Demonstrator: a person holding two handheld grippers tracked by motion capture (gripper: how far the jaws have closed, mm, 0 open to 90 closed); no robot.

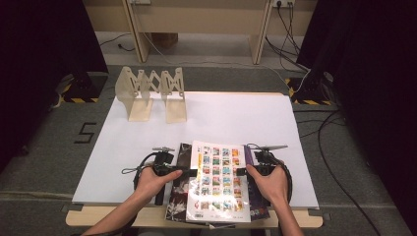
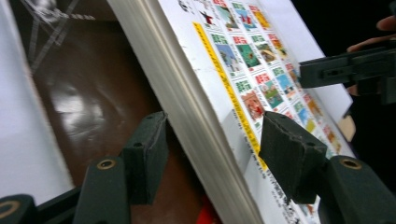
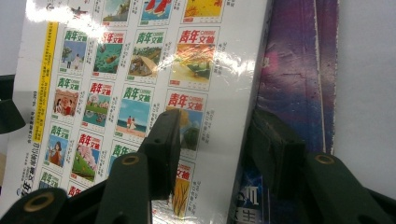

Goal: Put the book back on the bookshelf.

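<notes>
A thick white book (image 1: 219,172) with a grid of colourful pictures on its cover lies on top of a stack at the table's front middle. Under it lie a dark brown book (image 1: 181,189) on the left and a purple one (image 1: 259,206) on the right. My left gripper (image 1: 189,172) stands open around the white book's (image 2: 243,51) left edge: one pad (image 2: 149,154) is over the brown cover (image 2: 93,93), the other on the picture cover. My right gripper (image 1: 241,172) is open astride the white book's (image 3: 116,70) right edge, with one pad over the purple book (image 3: 294,70).
A wooden folding book stand (image 1: 150,93) stands at the back left of the white table top (image 1: 221,118). The stack overhangs the table's front edge. Cables lie on the floor at the right. Dark curtains close both sides.
</notes>
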